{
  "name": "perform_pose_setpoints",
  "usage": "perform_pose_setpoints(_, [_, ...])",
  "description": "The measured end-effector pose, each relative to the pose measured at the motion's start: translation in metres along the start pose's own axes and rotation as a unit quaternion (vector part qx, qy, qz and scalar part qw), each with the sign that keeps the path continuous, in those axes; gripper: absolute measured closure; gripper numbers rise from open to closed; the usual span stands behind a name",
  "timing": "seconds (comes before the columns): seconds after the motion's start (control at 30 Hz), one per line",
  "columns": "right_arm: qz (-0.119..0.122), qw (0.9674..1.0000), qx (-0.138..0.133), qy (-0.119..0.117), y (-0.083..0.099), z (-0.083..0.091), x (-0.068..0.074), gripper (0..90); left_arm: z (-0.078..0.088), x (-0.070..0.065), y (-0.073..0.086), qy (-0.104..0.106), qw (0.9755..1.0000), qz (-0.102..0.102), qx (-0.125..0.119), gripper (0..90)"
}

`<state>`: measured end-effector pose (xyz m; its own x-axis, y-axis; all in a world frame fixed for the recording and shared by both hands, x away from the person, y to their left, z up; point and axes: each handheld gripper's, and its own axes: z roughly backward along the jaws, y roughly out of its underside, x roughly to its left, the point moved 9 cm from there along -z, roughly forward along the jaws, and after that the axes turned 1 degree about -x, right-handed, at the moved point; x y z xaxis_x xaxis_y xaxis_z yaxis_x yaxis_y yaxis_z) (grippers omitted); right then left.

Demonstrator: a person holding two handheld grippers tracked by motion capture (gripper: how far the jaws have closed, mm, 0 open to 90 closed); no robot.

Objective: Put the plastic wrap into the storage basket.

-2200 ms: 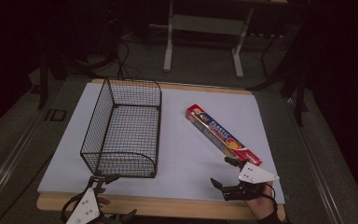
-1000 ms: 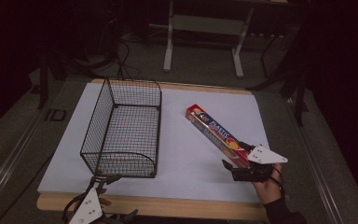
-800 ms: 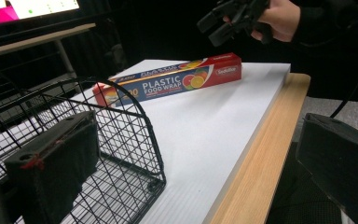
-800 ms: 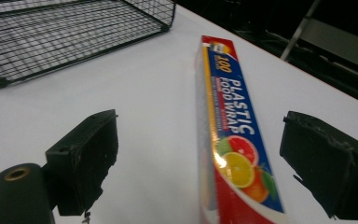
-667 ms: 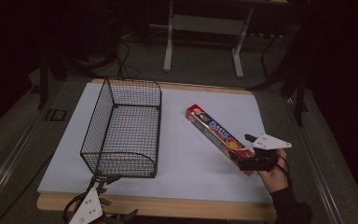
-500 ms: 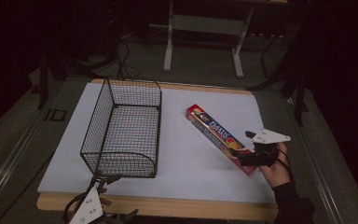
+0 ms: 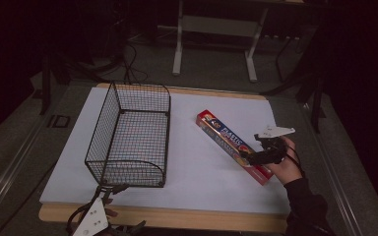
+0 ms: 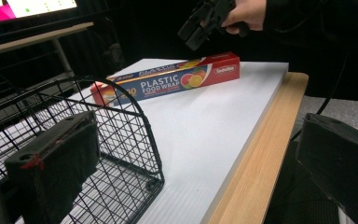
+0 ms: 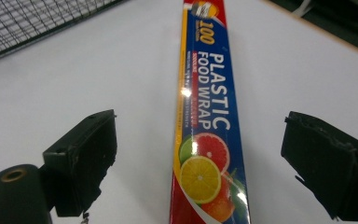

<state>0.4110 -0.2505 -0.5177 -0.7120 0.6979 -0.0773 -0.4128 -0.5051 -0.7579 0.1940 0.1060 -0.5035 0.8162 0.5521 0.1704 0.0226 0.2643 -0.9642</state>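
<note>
A long red and blue box of plastic food wrap [image 7: 234,145] [image 8: 168,80] [image 9: 205,116] lies flat on the white board, right of a black wire basket [image 7: 130,135] [image 8: 51,140]. My right gripper [image 7: 250,156] [image 9: 200,163] hovers over the box's near end, open, one jaw on each side of the box and apart from it. The left gripper view catches that same right gripper [image 8: 205,21] from afar, above the box. My left gripper [image 7: 109,196] [image 8: 200,163] rests at the table's front edge by the basket's near wall, open and holding nothing.
The white board [image 7: 202,172] lies on a wooden tabletop [image 7: 177,219] [image 8: 256,154]. A metal stand [image 7: 214,29] and cables sit on the dark floor behind. Open board space lies between basket and box.
My right gripper has travelled from the front edge up and right to the near end of the food wrap box. The left gripper, basket and box have stayed put.
</note>
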Motion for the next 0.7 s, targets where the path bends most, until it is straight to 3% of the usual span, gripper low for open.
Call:
perform_pose_setpoints(0.4, [-0.011, 0.9987, 0.049, 0.008, 0.004, -0.023, -0.009, 13.4, 0.000, 0.000, 0.001, 0.001, 1.0000, 0.001, 0.003, 0.0])
perform_pose_setpoints(0.7, [-0.030, 0.9949, 0.096, 0.001, 0.006, -0.036, -0.016, 13.1, 0.000, 0.000, 0.001, 0.002, 1.0000, 0.001, 0.004, 0.0])
